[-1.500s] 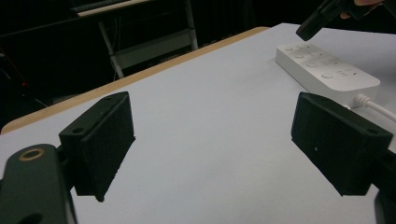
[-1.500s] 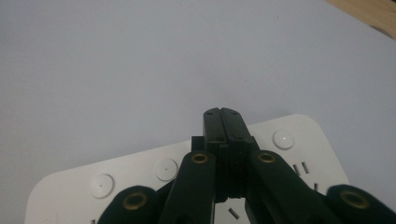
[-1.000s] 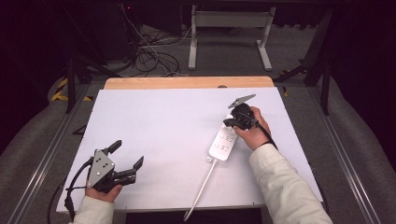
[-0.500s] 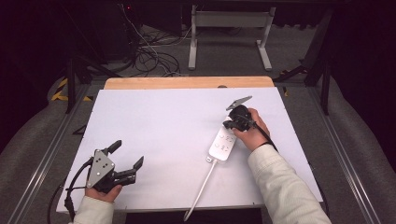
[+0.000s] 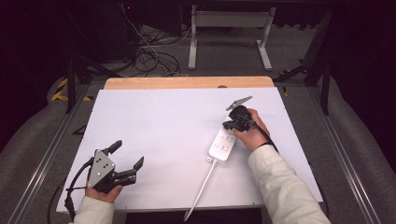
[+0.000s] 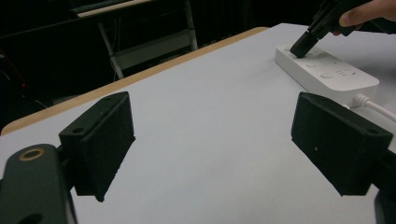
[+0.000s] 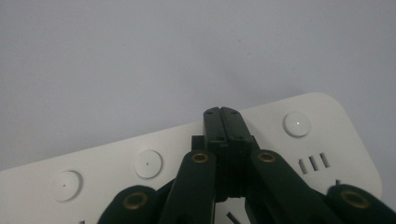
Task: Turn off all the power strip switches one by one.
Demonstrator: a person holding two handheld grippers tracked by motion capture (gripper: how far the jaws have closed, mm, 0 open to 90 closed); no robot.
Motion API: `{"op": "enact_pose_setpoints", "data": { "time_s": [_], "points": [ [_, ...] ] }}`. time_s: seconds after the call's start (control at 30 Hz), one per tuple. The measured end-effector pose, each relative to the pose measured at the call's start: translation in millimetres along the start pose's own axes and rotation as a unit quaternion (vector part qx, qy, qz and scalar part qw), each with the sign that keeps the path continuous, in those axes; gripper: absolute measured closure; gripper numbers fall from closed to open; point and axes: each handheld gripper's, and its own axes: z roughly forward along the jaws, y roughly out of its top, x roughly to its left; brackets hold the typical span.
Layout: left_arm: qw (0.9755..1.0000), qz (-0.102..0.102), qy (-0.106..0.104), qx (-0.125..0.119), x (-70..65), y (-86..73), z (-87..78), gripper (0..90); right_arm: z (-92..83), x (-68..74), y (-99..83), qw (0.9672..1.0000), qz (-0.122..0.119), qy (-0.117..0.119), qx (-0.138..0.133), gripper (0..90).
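In the right gripper view the jaws of the right gripper [image 7: 221,122] are pressed flat together, nothing between them, their joined tip resting on the top face of the white power strip [image 7: 322,140], among its round buttons [image 7: 148,164]. If a switch is meant to be pressed, the tip should probably sit square over one button and push straight down. The strip lies right of centre in the high view, its long axis running from upper right to lower left, its cord [image 5: 200,191] trailing toward the bottom edge. At lower left, the left gripper [image 5: 127,160] rests with jaws wide apart, empty.
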Motion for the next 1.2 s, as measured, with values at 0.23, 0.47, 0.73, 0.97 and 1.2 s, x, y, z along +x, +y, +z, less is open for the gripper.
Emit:
{"op": "enact_pose_setpoints", "data": {
  "time_s": [0.23, 0.47, 0.73, 0.97, 1.2],
  "points": [
    [1.0, -0.001, 0.0, 0.0, -0.1, -0.1, -0.3, 14.0, 0.4, 0.8, 0.4, 1.0, 0.009, -0.004, 0.001, 90.0],
    [1.0, -0.001, 0.0, 0.0, -0.7, -0.1, -0.5, 14.1, 1.2, -3.9, -0.8, 0.9995, 0.032, 0.006, 0.002, 90.0],
    [1.0, -0.002, -0.001, 0.003, 0.8, -0.6, 0.4, 14.0, -13.4, 3.4, 7.7, 0.9994, -0.017, -0.021, -0.023, 90.0],
    [1.0, 0.0, 0.0, 0.002, 0.5, -0.4, 1.1, 14.0, -29.0, -0.1, 22.1, 0.9983, -0.018, -0.015, -0.054, 90.0],
    [1.0, -0.003, -0.001, 0.004, 0.9, -0.8, 1.2, 14.0, -26.6, -16.0, 18.3, 0.9981, 0.012, -0.019, -0.057, 90.0]
  ]
}}
